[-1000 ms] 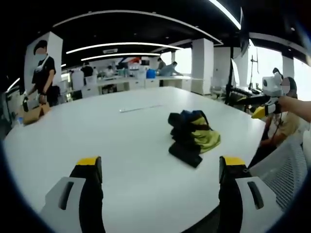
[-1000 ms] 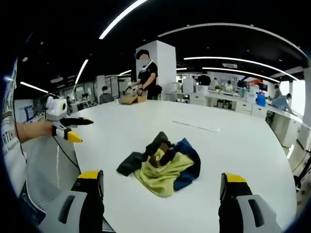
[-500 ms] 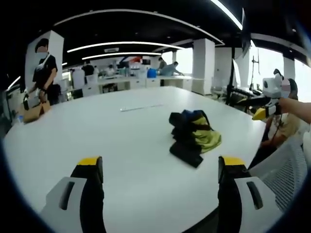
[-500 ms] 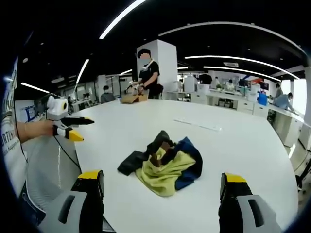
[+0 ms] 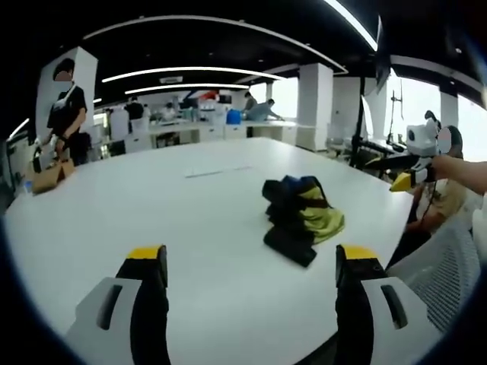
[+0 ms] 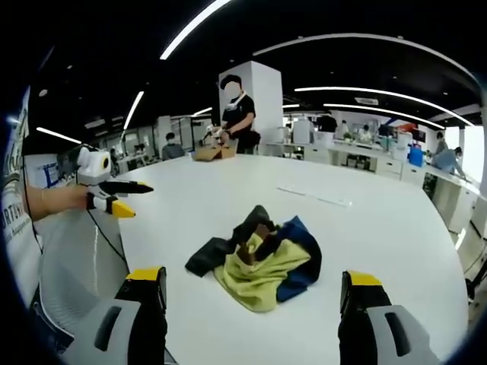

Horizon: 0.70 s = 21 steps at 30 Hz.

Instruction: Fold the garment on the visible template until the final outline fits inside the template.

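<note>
A crumpled garment in black, blue and yellow-green (image 5: pixel 301 217) lies in a heap on the white table (image 5: pixel 152 205). In the right gripper view the same garment (image 6: pixel 262 257) sits just ahead of my right gripper (image 6: pixel 249 283), which is open with nothing between its jaws. My left gripper (image 5: pixel 252 257) is open too, and the heap lies ahead of it, to the right. The right gripper (image 5: pixel 403 162) enters the left gripper view from the right edge, held in a hand; the left gripper (image 6: pixel 114 196) enters the right gripper view from the left. A thin pale strip (image 5: pixel 217 170) lies on the table beyond the garment.
A person in black (image 5: pixel 63 118) stands at the table's far end by a brown paper bag (image 5: pixel 52 174). A white mesh chair (image 5: pixel 449 266) stands at the table's edge. Desks, pillars and seated people fill the office behind.
Both views have shifted slightly as the hands moved; the garment has not moved on the table. Both grippers stay open.
</note>
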Tool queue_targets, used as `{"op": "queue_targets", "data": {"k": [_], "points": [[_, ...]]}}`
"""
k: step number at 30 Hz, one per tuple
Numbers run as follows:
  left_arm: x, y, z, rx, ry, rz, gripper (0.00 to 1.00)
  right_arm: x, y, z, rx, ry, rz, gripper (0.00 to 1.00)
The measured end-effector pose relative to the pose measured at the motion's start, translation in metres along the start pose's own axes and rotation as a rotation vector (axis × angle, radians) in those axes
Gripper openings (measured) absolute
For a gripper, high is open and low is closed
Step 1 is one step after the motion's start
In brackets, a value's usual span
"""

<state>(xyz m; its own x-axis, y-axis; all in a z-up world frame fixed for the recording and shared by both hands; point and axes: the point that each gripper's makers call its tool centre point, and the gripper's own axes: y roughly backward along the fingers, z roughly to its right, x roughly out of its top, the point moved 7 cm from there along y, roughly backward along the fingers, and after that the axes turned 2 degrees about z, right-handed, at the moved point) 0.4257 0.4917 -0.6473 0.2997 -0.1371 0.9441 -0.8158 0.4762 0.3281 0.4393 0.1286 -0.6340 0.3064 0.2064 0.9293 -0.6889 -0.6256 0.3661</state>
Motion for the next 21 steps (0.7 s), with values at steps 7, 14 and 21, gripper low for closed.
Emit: {"op": "queue_targets", "data": {"k": [7, 14, 21], "points": [[0.005, -0.011, 0.003, -0.029, -0.014, 0.000, 0.85, 0.002, -0.009, 0.005, 0.013, 0.009, -0.006, 0.92], [0.011, -0.026, 0.008, -0.072, -0.025, 0.008, 0.81, 0.006, -0.019, 0.009, 0.030, 0.024, -0.007, 0.88], [0.013, -0.041, 0.010, -0.111, -0.011, 0.011, 0.77, 0.009, -0.032, 0.015, 0.054, 0.034, -0.016, 0.84]]}}
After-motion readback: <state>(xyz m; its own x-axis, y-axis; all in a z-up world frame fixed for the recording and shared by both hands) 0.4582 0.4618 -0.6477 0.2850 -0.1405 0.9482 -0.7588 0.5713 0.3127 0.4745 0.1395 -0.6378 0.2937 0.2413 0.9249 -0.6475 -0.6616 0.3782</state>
